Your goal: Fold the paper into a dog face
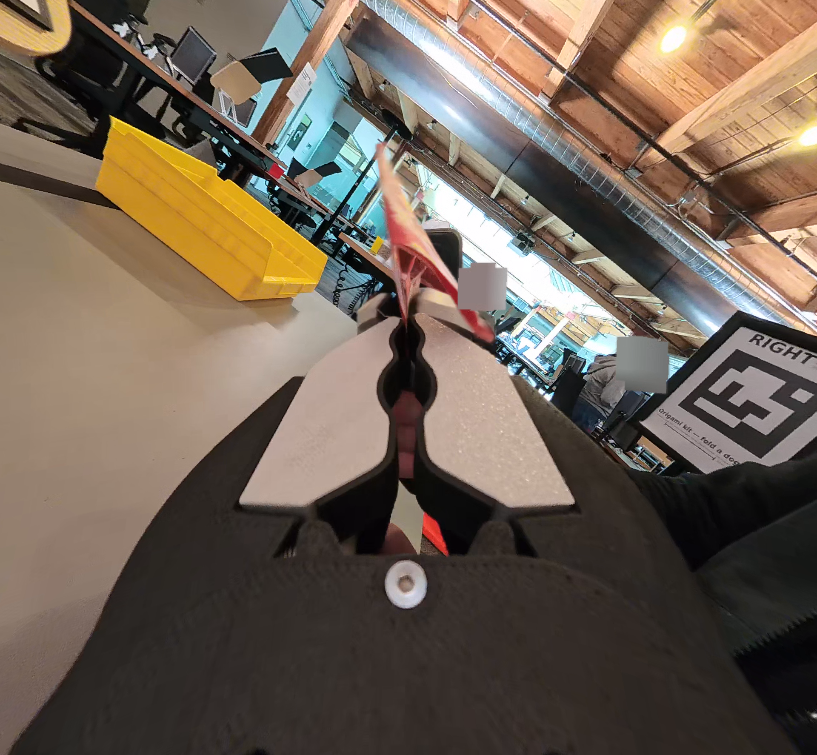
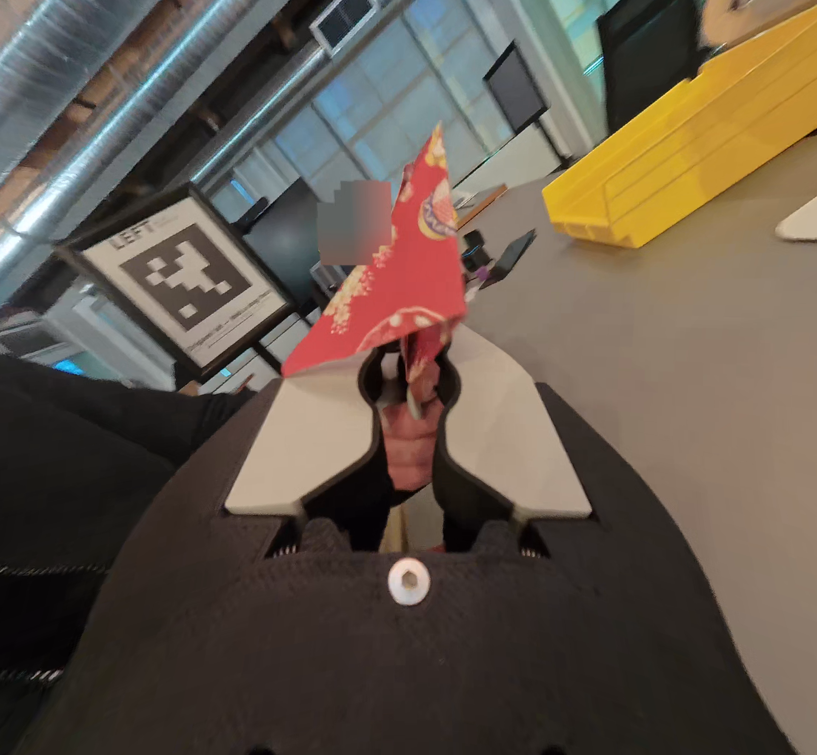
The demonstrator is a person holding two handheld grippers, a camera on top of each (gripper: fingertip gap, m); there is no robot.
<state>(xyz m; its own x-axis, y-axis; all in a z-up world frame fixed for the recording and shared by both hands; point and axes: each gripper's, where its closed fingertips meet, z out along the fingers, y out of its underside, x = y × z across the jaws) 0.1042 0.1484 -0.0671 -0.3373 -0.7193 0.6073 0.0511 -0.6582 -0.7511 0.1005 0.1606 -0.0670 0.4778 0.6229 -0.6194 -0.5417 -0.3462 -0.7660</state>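
Observation:
The paper is red with a gold and white pattern, partly folded, and held up in the air off the table. In the left wrist view I see it edge-on, rising from my left gripper, which is shut on its lower edge. The grey fingertips of my right gripper clamp the same paper just beyond. In the right wrist view the paper shows as a red triangle with a folded flap. It covers the tips of my right gripper, whose fingers close on it.
A yellow plastic bin stands on the grey table; it also shows in the right wrist view. The framed black-and-white marker boards ride on the grippers. A black sleeve is close by. A white object lies near the bin. The tips of both grippers are at nearly the same place.

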